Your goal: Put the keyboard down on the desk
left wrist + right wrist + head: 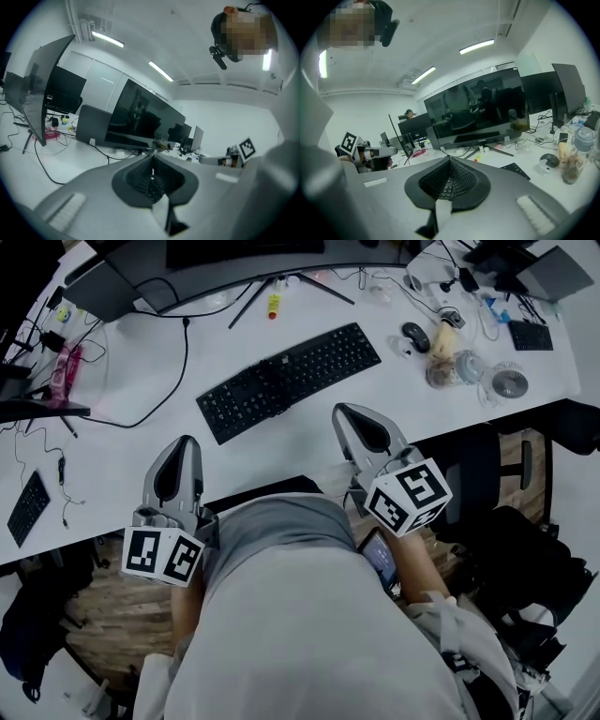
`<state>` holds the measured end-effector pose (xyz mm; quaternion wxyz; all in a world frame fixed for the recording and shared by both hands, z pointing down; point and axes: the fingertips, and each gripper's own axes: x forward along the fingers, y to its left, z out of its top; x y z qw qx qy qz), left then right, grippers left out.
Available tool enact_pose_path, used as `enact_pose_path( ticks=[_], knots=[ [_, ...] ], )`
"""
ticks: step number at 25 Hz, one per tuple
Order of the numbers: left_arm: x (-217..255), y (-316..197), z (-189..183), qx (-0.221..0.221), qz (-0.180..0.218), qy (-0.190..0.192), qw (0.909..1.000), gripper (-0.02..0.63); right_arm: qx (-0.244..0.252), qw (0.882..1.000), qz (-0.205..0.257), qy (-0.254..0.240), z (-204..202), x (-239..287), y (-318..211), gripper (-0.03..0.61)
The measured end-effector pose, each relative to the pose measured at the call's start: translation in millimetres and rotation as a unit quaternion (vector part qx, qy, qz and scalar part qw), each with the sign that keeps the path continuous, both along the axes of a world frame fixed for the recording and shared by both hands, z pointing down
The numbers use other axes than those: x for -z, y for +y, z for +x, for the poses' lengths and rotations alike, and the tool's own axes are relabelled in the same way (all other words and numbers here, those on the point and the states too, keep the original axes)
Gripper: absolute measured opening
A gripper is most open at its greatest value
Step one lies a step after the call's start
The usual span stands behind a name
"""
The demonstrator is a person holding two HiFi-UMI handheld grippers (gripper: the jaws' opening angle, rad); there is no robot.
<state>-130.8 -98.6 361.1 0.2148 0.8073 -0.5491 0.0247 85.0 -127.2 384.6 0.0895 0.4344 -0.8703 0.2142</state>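
keyboard point(289, 381) lying flat, skewed, mid-tabletop point(122, 460), touched by neither tool. left tool point(184, 444) and right tool point(345, 412): jaws together, empty, poised at the near edge. likely hazard: a forward sweep of either tool would shove the keyboard askew or snag the loose cable point(178, 371).
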Motion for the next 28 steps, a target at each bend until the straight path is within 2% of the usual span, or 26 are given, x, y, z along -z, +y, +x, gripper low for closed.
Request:
enact_pose_path(
  ticks=[8, 13, 20, 28],
  knots=[
    [-4, 3, -2, 0.014, -0.006, -0.009, 0.9999, 0.000, 0.002, 1.000, 0.001, 0.017, 12, 0, 3, 0.002],
    [-13, 1, -5, 0.031, -0.034, 0.025, 0.9986, 0.000, -0.004, 1.000, -0.015, 0.019, 18, -7, 5, 0.002],
    [-25, -3, -9, 0.054, -0.055, 0.037, 0.9963, 0.000, -0.005, 0.999, -0.032, 0.028, 25, -17, 8, -0.005],
    [-35, -3, 7, 0.036, -0.082, 0.031, 0.9955, 0.000, -0.012, 0.998, -0.052, 0.018, 27, -22, 16, -0.008]
  ],
)
